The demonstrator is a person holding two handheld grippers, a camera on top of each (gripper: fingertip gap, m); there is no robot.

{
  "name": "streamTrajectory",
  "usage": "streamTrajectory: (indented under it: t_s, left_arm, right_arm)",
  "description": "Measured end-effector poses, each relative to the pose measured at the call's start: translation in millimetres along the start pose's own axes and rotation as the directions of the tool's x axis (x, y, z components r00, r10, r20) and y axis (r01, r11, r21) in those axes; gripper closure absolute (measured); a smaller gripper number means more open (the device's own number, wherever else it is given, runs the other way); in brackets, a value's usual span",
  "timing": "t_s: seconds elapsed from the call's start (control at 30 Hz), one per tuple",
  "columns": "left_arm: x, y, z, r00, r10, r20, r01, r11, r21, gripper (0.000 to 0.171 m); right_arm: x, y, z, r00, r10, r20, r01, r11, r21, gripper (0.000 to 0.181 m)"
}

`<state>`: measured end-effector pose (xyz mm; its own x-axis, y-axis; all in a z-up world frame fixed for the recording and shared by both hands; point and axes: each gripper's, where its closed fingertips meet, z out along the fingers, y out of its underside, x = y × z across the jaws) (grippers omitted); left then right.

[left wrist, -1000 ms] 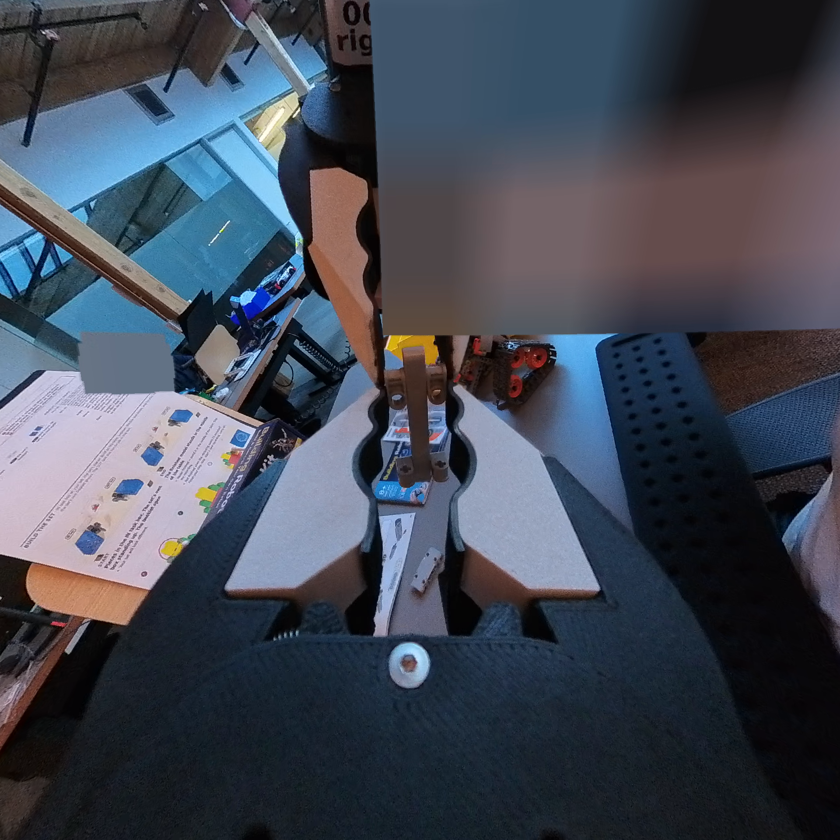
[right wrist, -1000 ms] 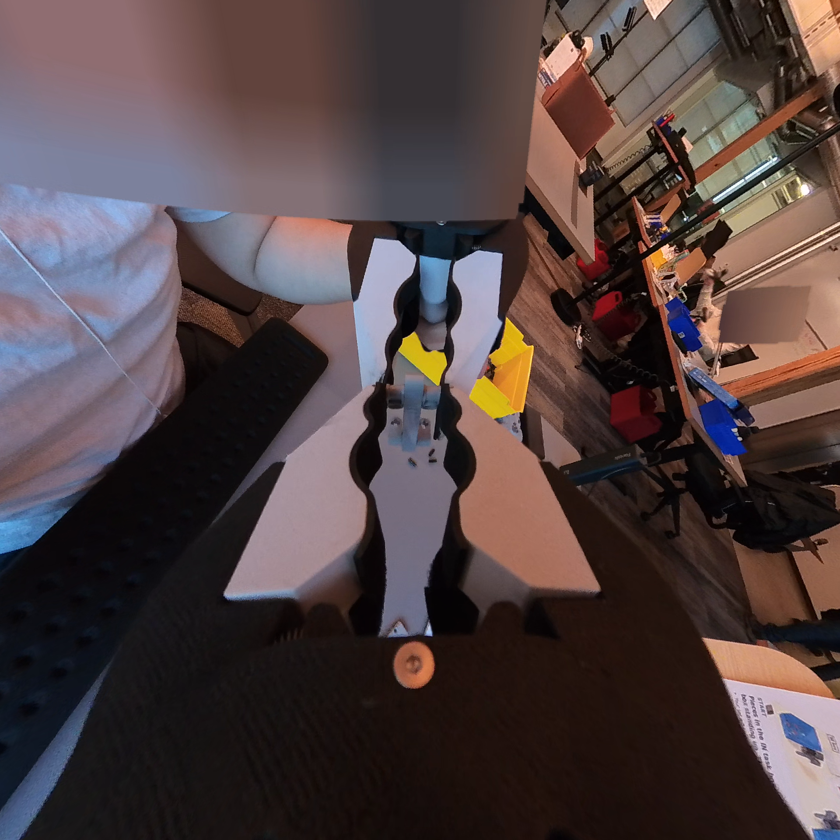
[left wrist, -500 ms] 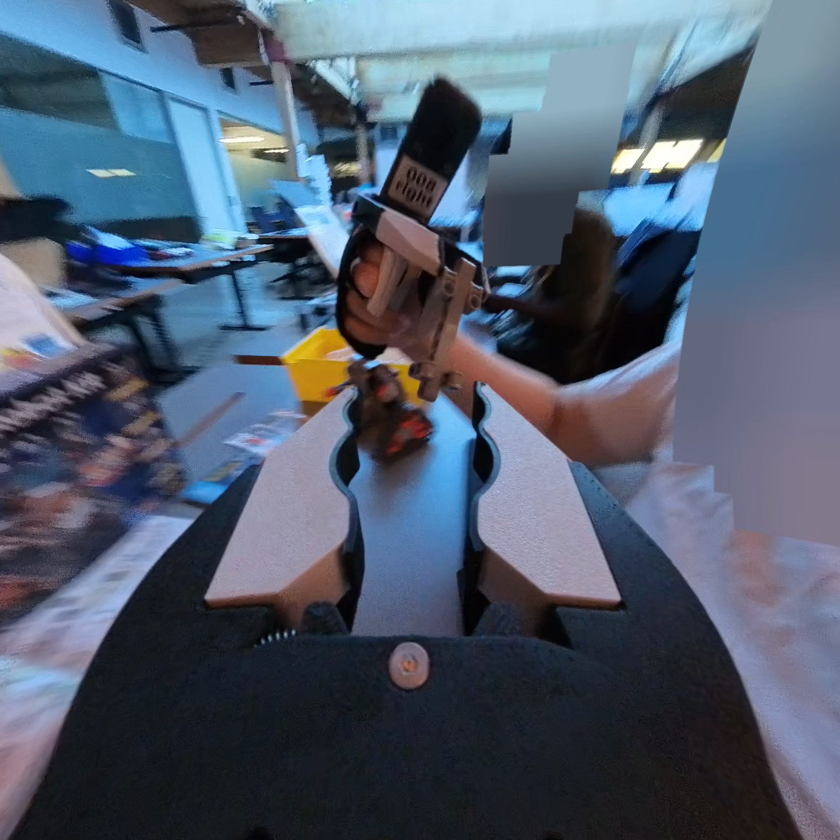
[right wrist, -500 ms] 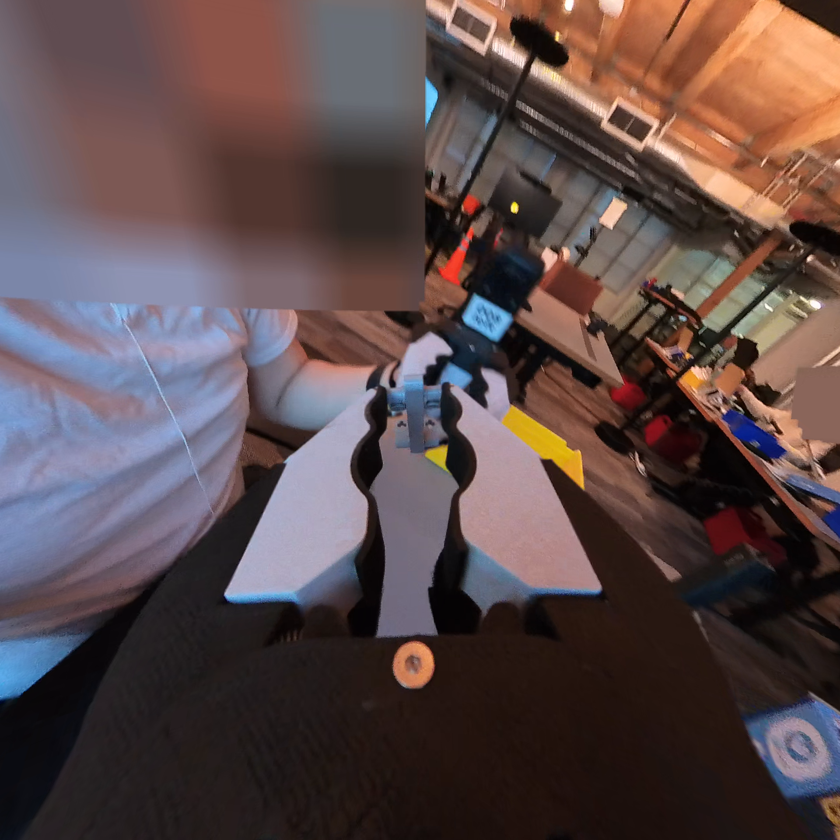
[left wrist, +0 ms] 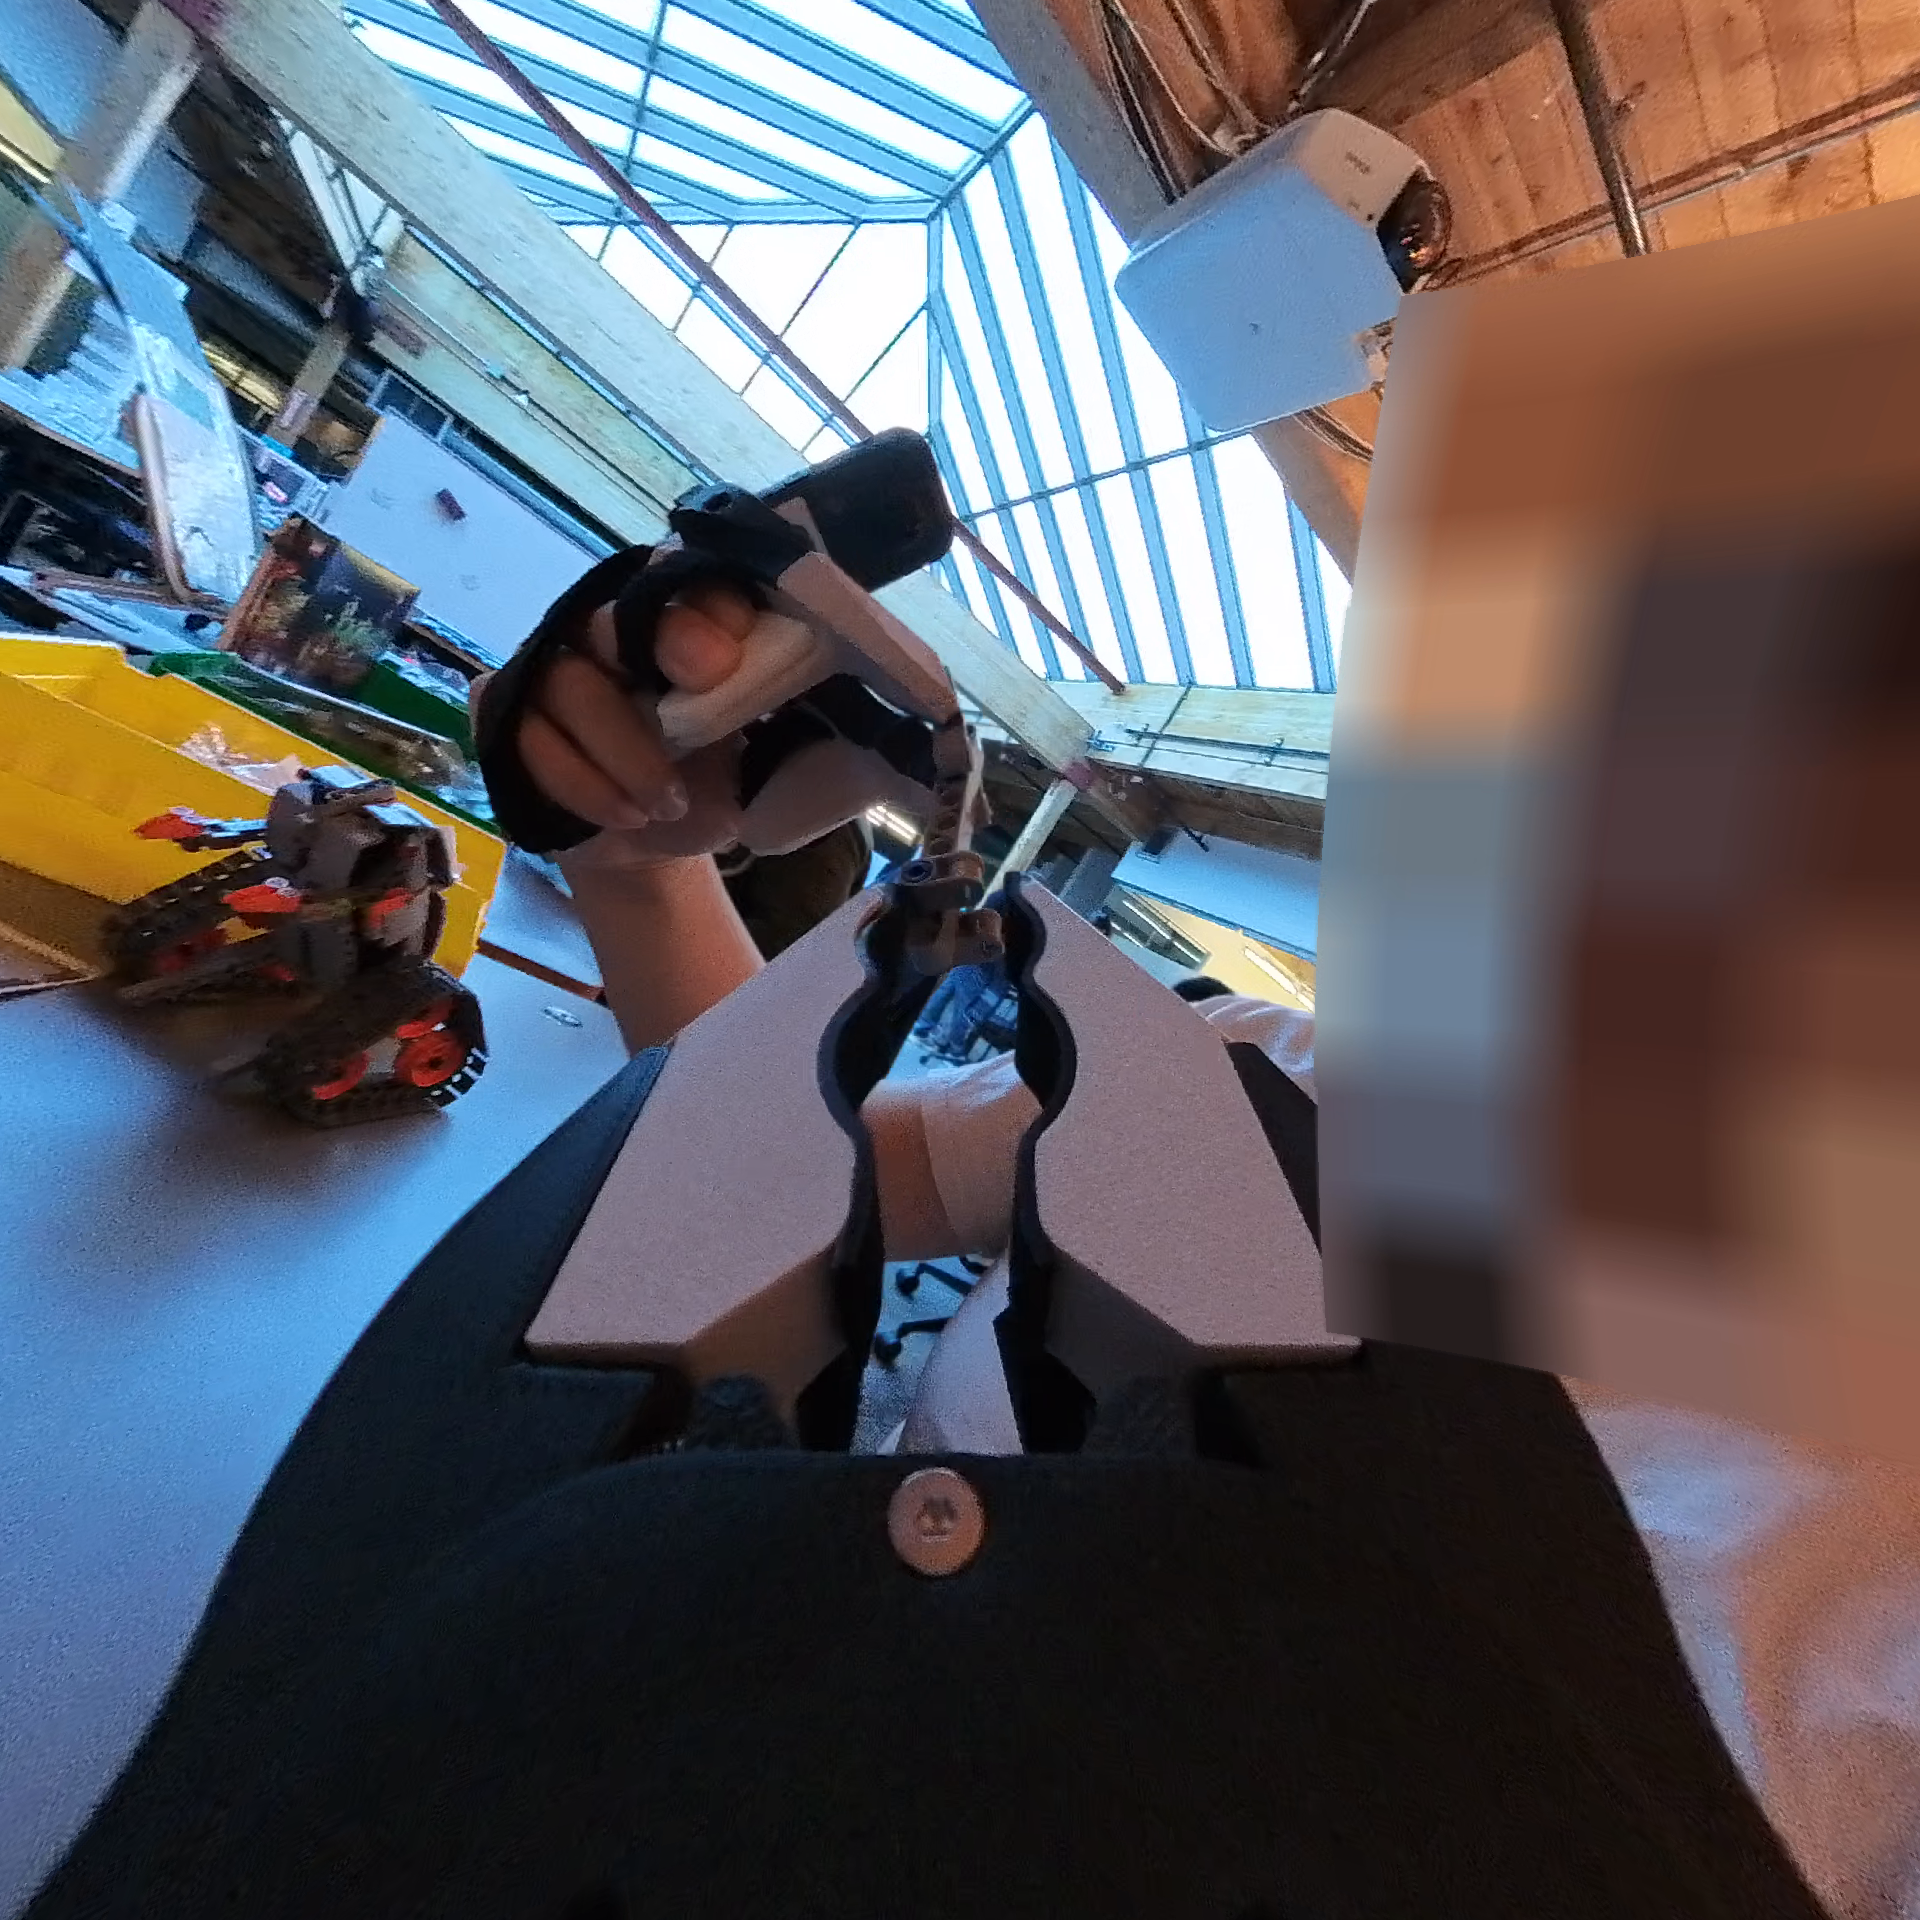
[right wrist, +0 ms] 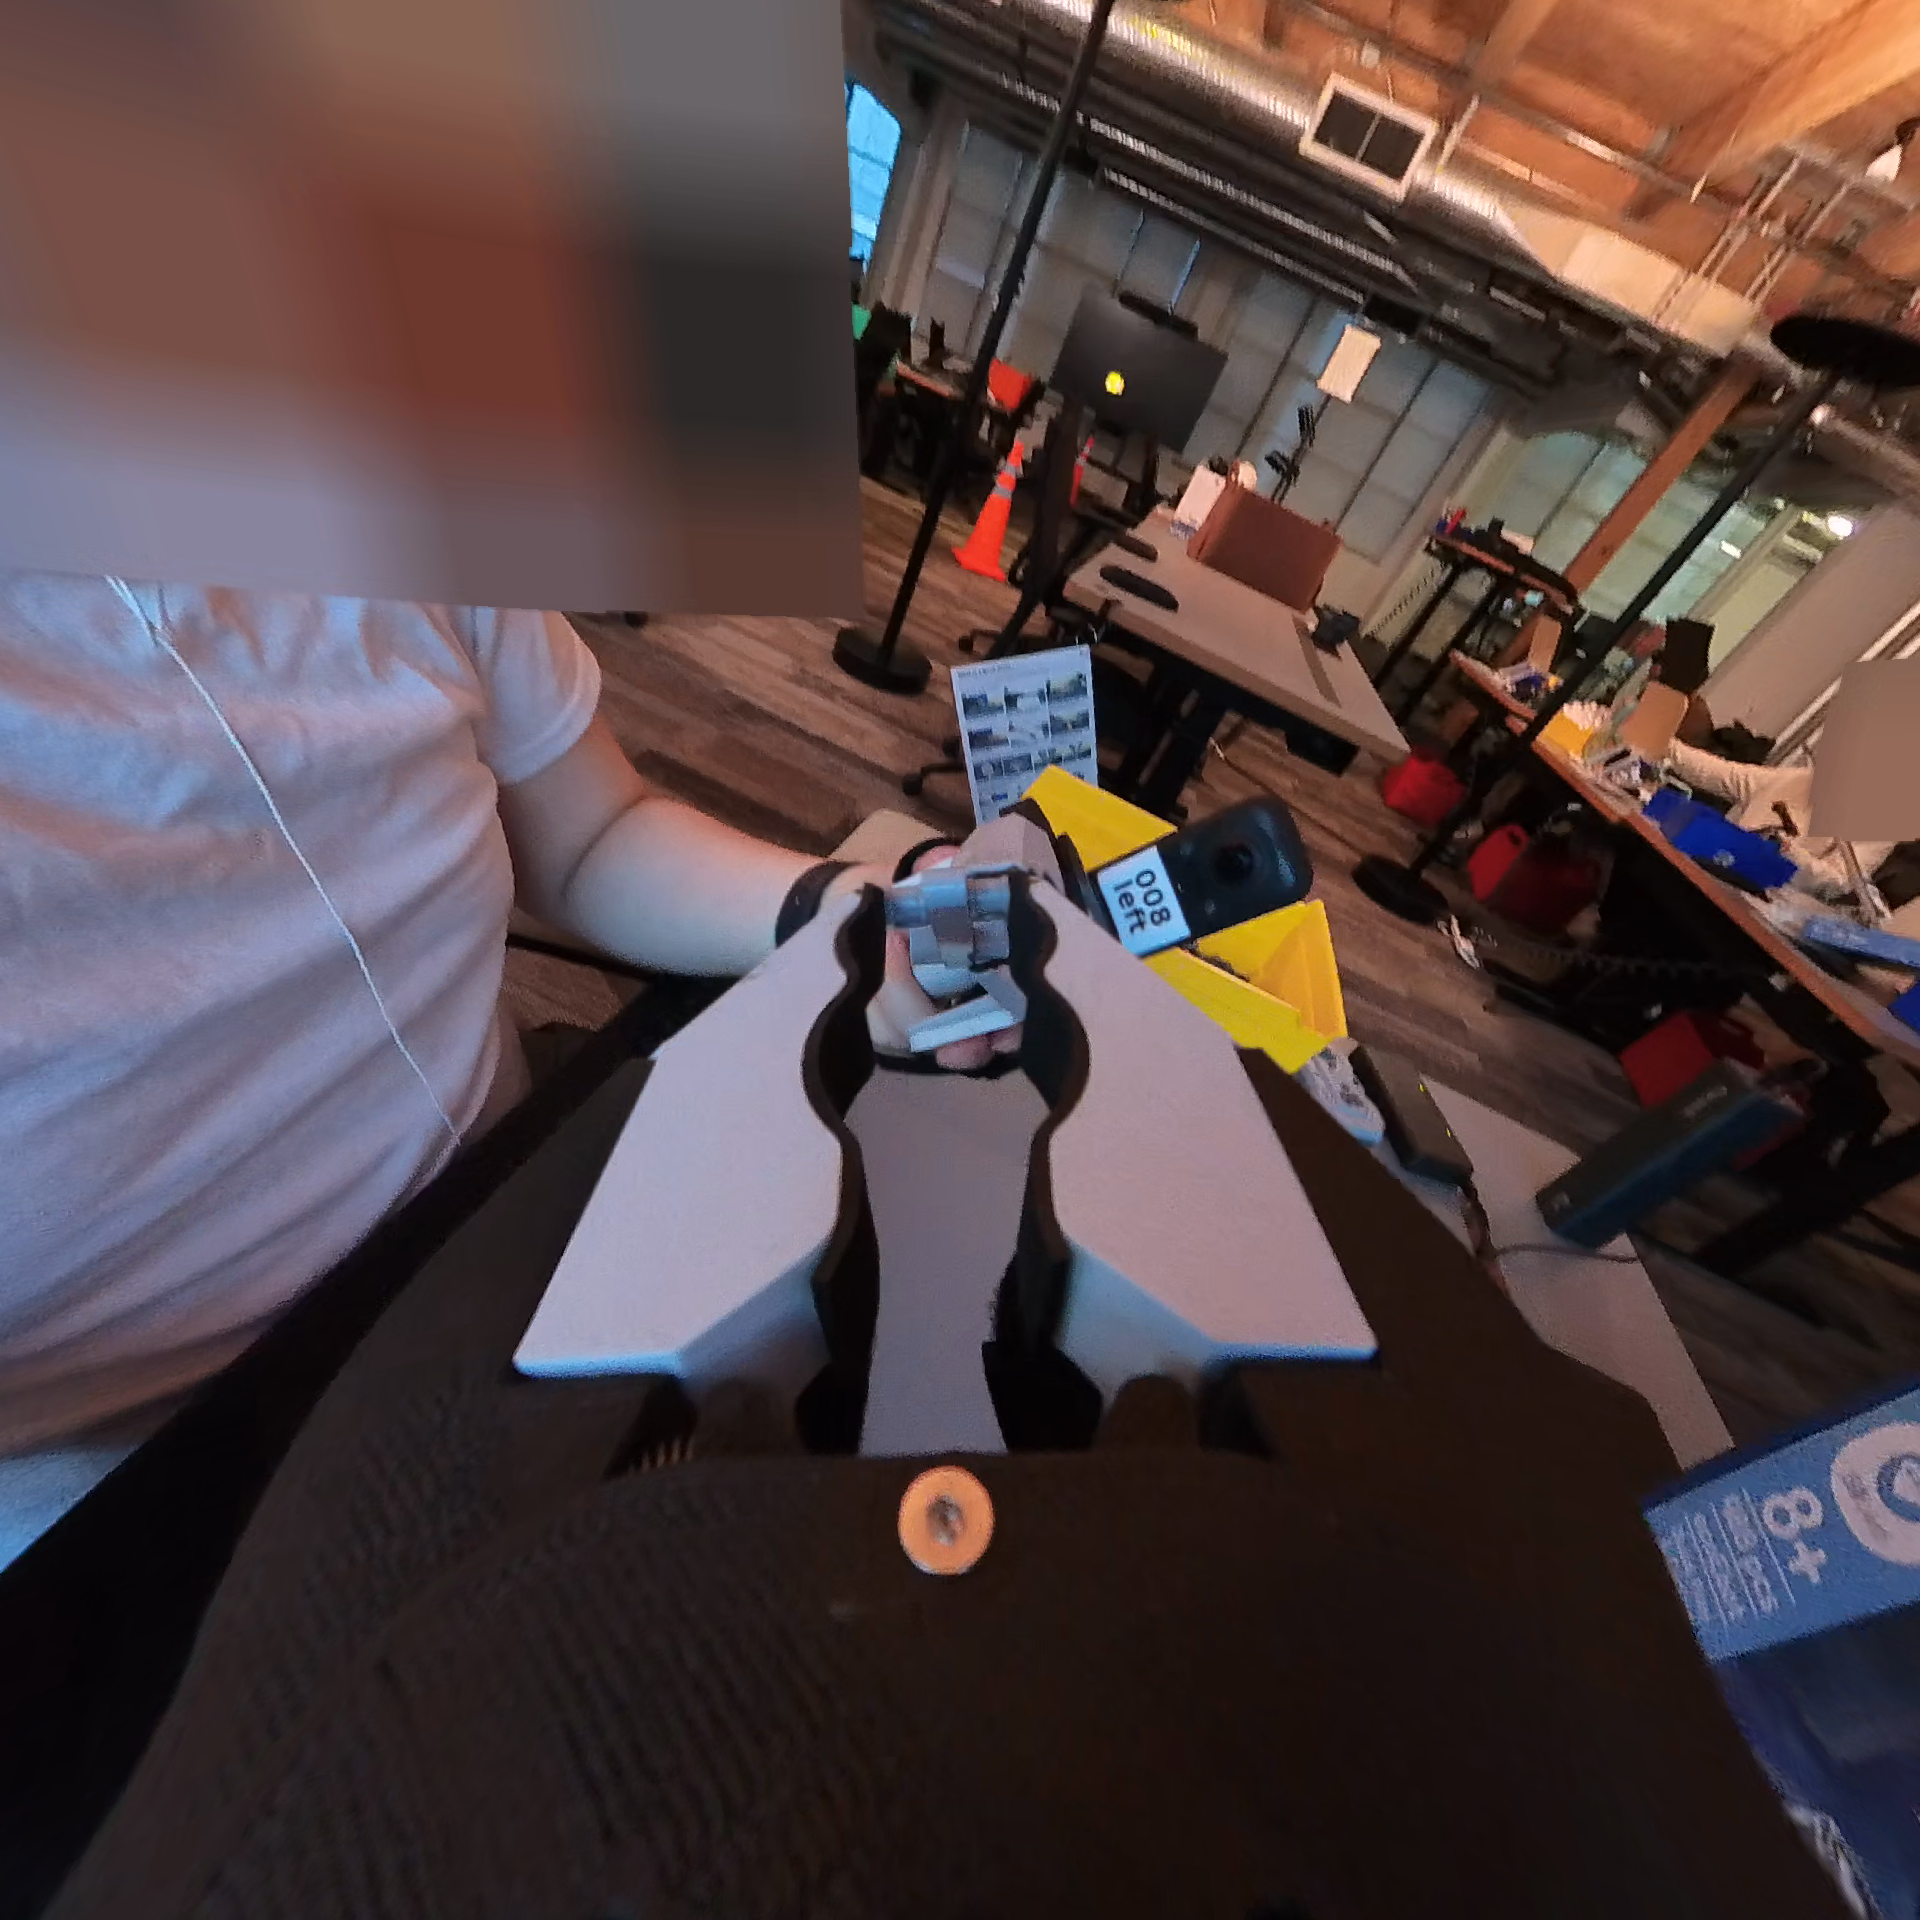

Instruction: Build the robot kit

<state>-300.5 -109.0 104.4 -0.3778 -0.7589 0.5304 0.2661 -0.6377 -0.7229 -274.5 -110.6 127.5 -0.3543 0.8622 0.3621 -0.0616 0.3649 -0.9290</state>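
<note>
While both tools are raised above the surface, the two claws meet tip to tip. Left claw (left wrist: 945, 906): jaws nearly closed, pinching a small grey brick-built piece (left wrist: 935, 923) at the very tips. Right claw (right wrist: 951, 902): jaws equally narrow, clamped on the same piece from the opposite side. Whether this is one part or two joined parts is hard to tell at this size.

Counted items: two claws; one grey piece; one hand (left wrist: 613, 738) gripping the right tool's handle; one tracked toy vehicle (left wrist: 312, 966), dark grey with red wheels; one orange traffic cone (right wrist: 995, 514); one blue box (right wrist: 1808, 1538) at the lower right edge; one white ceiling-mounted unit (left wrist: 1257, 281); yellow bins (left wrist: 94, 748), their number unclear.

Surface (left wrist: 156, 1195): pale grey and matte, carrying the vehicle, with the bins just behind it.

Room: an open workshop with a glazed skylight, timber beams, a wooden ceiling with metal ducts, a wood-plank floor and further tables well apart.

Piece: compact, grey-brown, with a short cross pin and round holes; it is held in the air between the claws, clear of the surface, in front of a person in a white shirt.
</note>
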Motion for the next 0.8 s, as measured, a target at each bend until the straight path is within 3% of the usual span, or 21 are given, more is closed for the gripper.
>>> streamTrajectory:
  t_s: [0.03,0.2,0.4,0.7,0.8]
  left_arm:
    - [-1.6,0.4,-3.2,1.0,-0.007,0.014,0.007,1.0,0.001,0.155]
    - [-12.0,8.6,-14.9,0.993,0.016,0.115,-0.014,1.0,-0.025,0.158]
    - [-11.9,14.0,-23.8,0.991,0.014,0.131,-0.013,1.0,-0.008,0.161]
    - [2.0,2.8,-28.1,0.998,-0.045,0.033,0.041,0.993,0.111,0.163]
    - [-1.0,-3.1,-36.0,0.997,-0.003,0.083,-0.01,0.987,0.158,0.163]
  right_arm:
    - [0.9,3.9,0.8,1.0,0.002,-0.004,-0.003,1.0,-0.019,0.157]
    - [1.9,18.8,6.9,1.0,-0.017,-0.02,0.015,0.993,-0.113,0.158]
    - [0.5,27.0,12.2,0.999,-0.027,-0.038,0.021,0.987,-0.161,0.158]
    - [10.9,13.8,24.6,0.993,0.085,-0.083,-0.076,0.991,0.107,0.154]
    - [18.7,19.8,27.9,0.973,0.192,-0.128,-0.171,0.972,0.162,0.144]
